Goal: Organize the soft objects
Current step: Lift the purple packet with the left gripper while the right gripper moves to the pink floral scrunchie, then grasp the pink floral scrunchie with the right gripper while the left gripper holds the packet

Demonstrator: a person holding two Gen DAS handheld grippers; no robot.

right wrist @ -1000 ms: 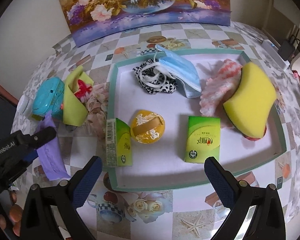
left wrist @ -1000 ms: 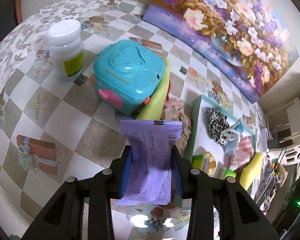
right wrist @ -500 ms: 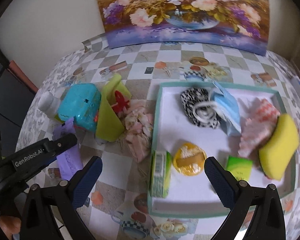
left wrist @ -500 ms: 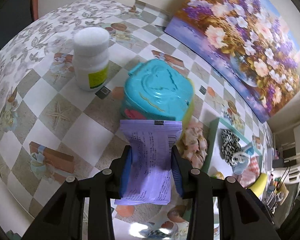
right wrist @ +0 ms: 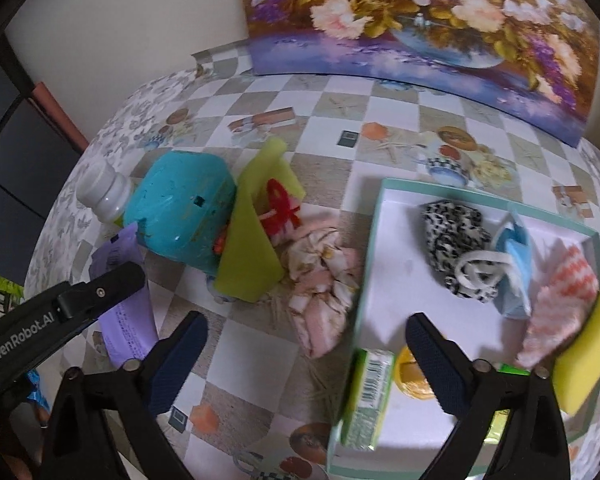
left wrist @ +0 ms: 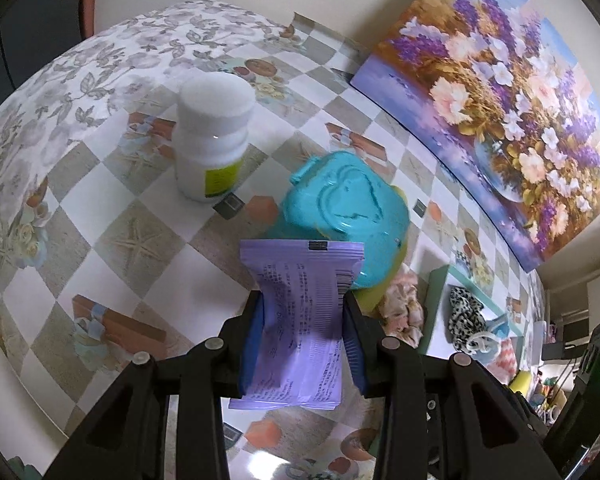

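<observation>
Over the checked table (left wrist: 80,216), left fingers (left wrist: 260,320) should keep clamping the purple packet (left wrist: 300,332) squarely, while the right fingers (right wrist: 180,356), empty, narrow toward the pink cloth (right wrist: 324,292).

Checkered tablecloth (right wrist: 380,116) under tray (right wrist: 370,240), teal box (right wrist: 180,212), white bottle (right wrist: 102,192).

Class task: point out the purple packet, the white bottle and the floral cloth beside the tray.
purple packet (left wrist: 300,320), left wrist view, middle of its printed face.
white bottle (left wrist: 210,152), left wrist view, on its body.
floral cloth (right wrist: 324,284), right wrist view, centre of the crumpled fabric.
</observation>
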